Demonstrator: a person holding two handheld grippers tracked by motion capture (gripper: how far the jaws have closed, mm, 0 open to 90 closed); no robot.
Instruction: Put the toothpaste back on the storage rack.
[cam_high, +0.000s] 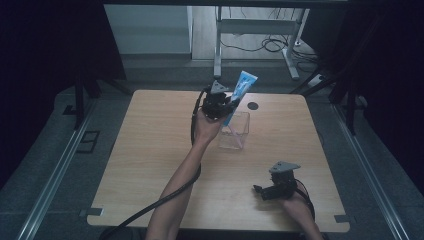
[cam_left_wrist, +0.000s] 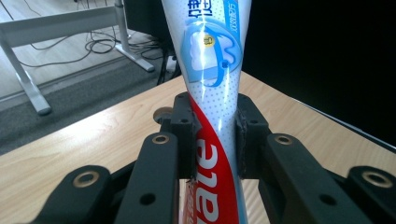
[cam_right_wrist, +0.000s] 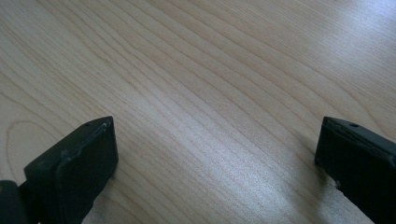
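A toothpaste tube (cam_high: 241, 90), white and blue with a red band, stands tilted above a clear plastic box (cam_high: 234, 131) at the table's middle back. My left gripper (cam_high: 226, 106) is shut on the tube; in the left gripper view both pads press the tube (cam_left_wrist: 212, 107) at its sides. The tube's lower end reaches down toward the box's open top; whether it is inside I cannot tell. My right gripper (cam_high: 258, 190) rests near the front right of the table, jaws wide apart over bare wood (cam_right_wrist: 210, 112), with nothing between them.
The wooden table (cam_high: 150, 165) has a round dark cable hole (cam_high: 253, 105) behind the box. A cable (cam_high: 150, 210) trails from the left gripper off the front edge. Beyond the table stands a white desk frame (cam_high: 260, 30) with cables on the floor.
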